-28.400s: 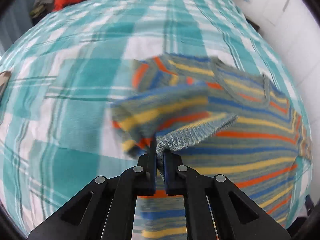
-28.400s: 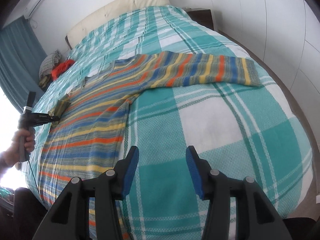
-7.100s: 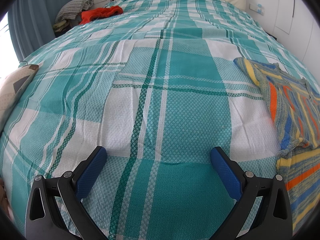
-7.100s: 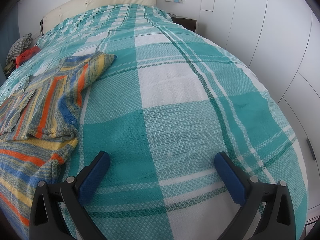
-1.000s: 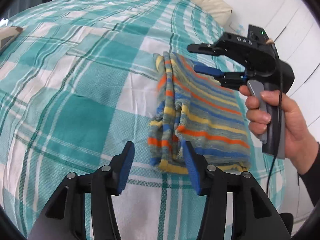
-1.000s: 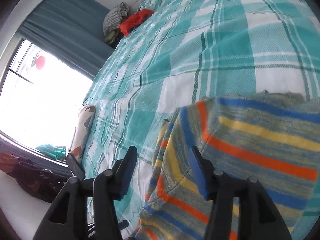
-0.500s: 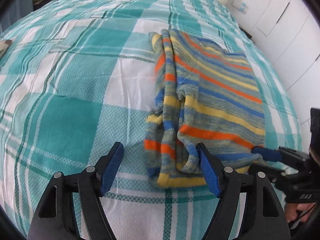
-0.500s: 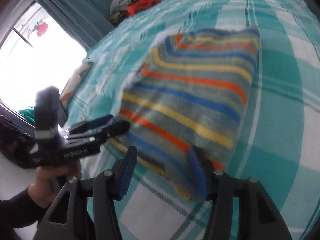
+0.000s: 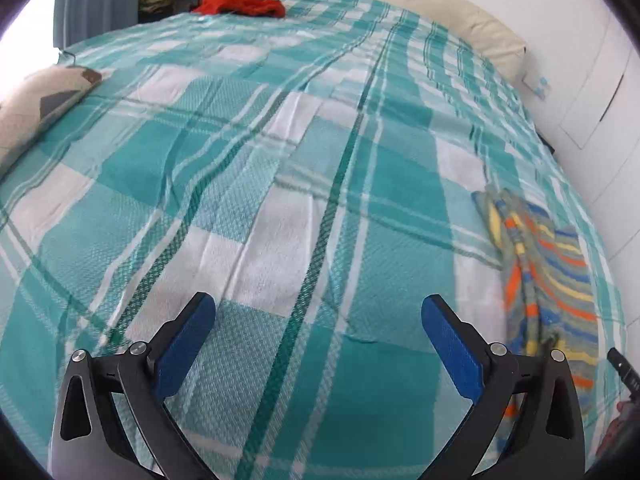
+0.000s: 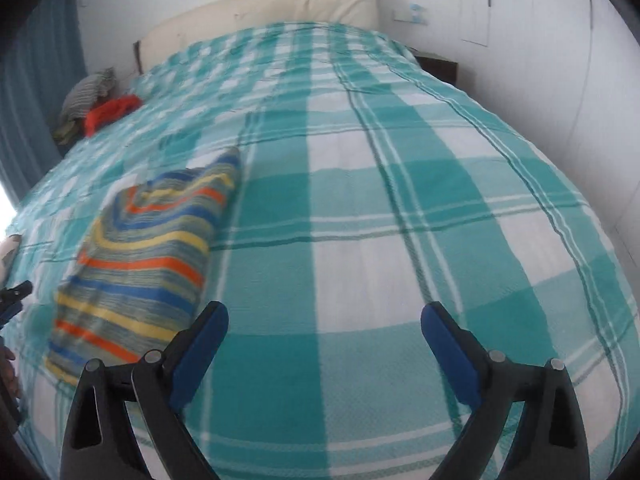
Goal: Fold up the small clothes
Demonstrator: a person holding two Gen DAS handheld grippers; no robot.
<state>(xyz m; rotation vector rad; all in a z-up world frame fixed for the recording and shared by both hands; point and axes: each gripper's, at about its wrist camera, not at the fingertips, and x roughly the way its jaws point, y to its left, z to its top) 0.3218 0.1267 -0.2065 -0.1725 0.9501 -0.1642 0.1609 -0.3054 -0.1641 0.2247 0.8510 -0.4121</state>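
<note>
Left wrist view: left gripper with blue-padded black fingers spread wide, nothing between them, over the teal-and-white plaid bedspread. Folded knit sweater with orange, yellow and blue stripes lies on the bedspread to the right, clear of the fingers. Red cloth at the far corner (grey striped fabric behind it).

Right wrist view: right gripper likewise wide apart and empty above the bedspread. Sweater lies left, its near end just beside the left finger. Cream headboard beyond.

Striped sweater folded, flat on bedspread.
</note>
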